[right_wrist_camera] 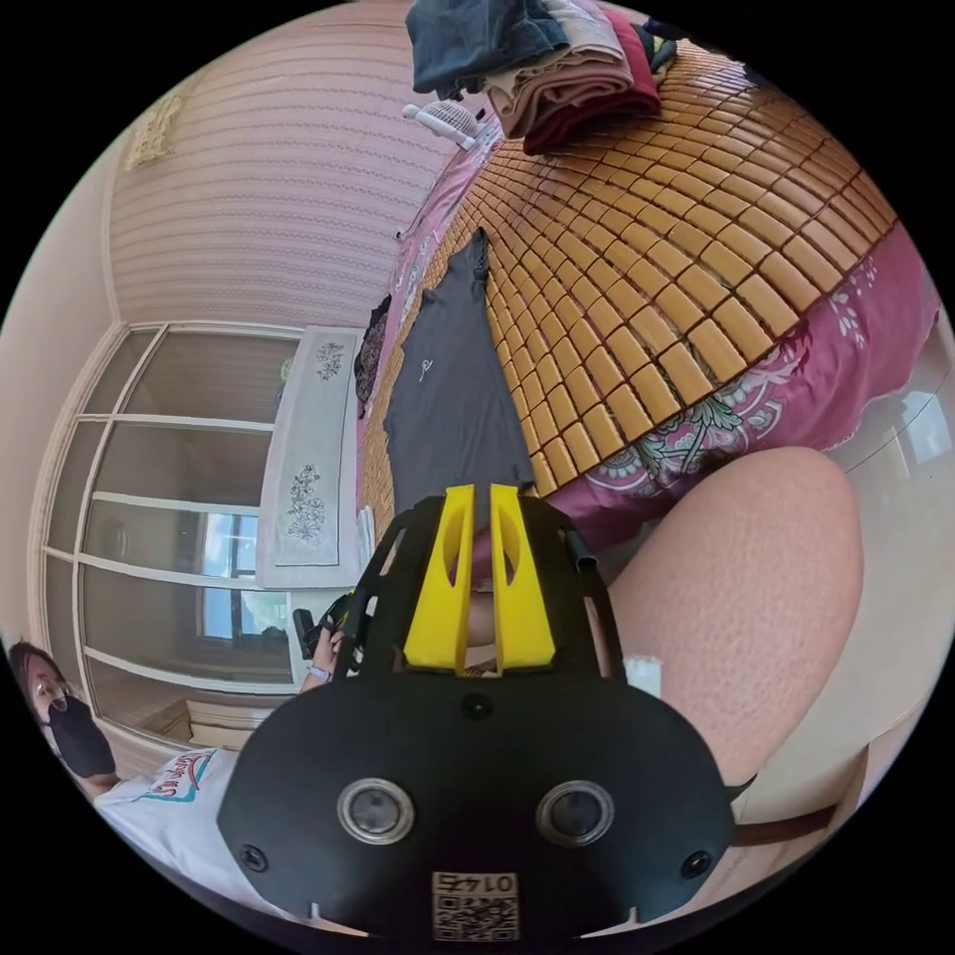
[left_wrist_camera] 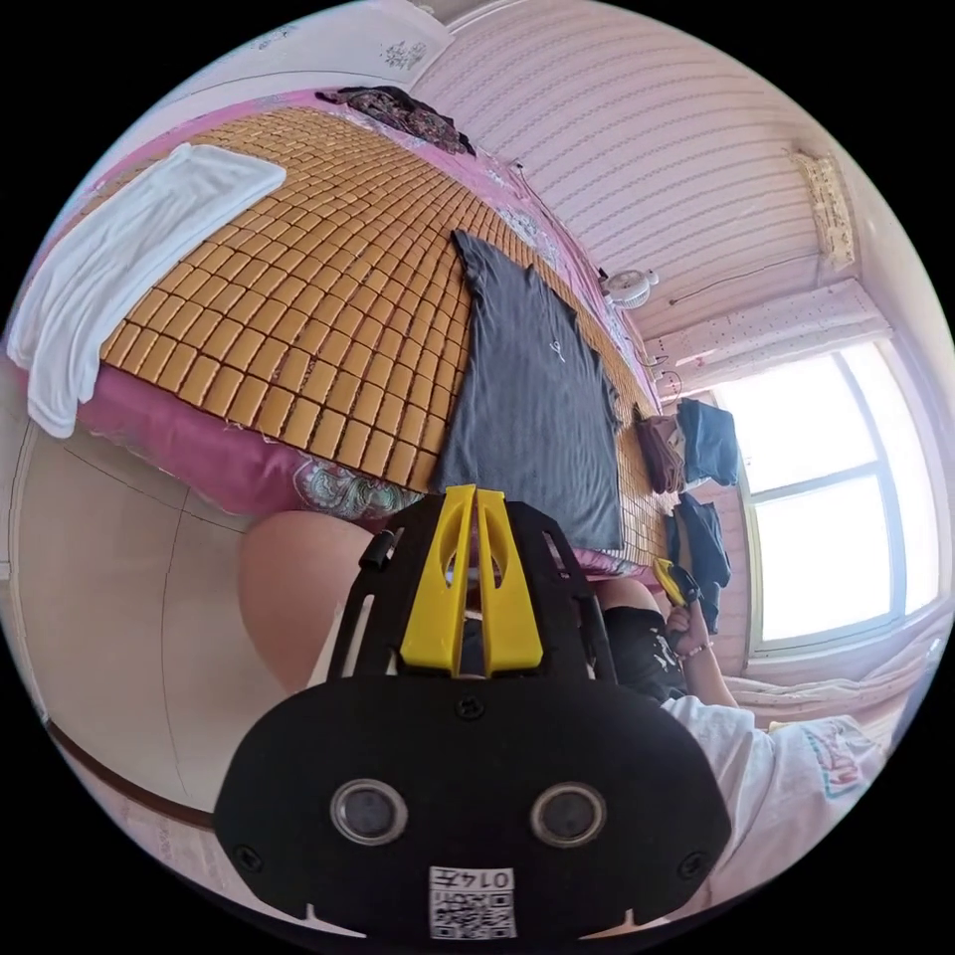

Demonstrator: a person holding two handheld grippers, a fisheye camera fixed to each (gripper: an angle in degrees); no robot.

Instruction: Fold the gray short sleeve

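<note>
In the left gripper view, the gray short sleeve shirt [left_wrist_camera: 537,388] is seen spread flat on a bamboo mat [left_wrist_camera: 298,298] that covers a bed, at the centre of the frame, with its hem reaching the mat's near edge just above the left gripper [left_wrist_camera: 474,497]. The two yellow jaws of that gripper are brought together with only a thin slit between them, and nothing is held between them. A white folded cloth [left_wrist_camera: 119,269] is laid on the mat at the upper left of the frame, well apart from the shirt. A dark patterned garment [left_wrist_camera: 403,111] is seen at the top of the frame, at the mat's far edge. A pile of folded clothes [left_wrist_camera: 696,443] is seen at the right, beyond the shirt, near a bright window [left_wrist_camera: 836,497]. A small white fan [left_wrist_camera: 630,286] is seen by the wall above the pile. The right gripper [left_wrist_camera: 676,582] is seen at the lower right, held in a hand; its jaw state cannot be told there.

In the right gripper view, the shirt [right_wrist_camera: 448,388] is seen at the centre left, lying along the mat [right_wrist_camera: 676,249], just above the right gripper [right_wrist_camera: 477,497], whose yellow jaws are nearly closed on nothing. The pile of clothes [right_wrist_camera: 557,70] is seen at the top of the frame, and a bare knee [right_wrist_camera: 736,597] at the lower right.
</note>
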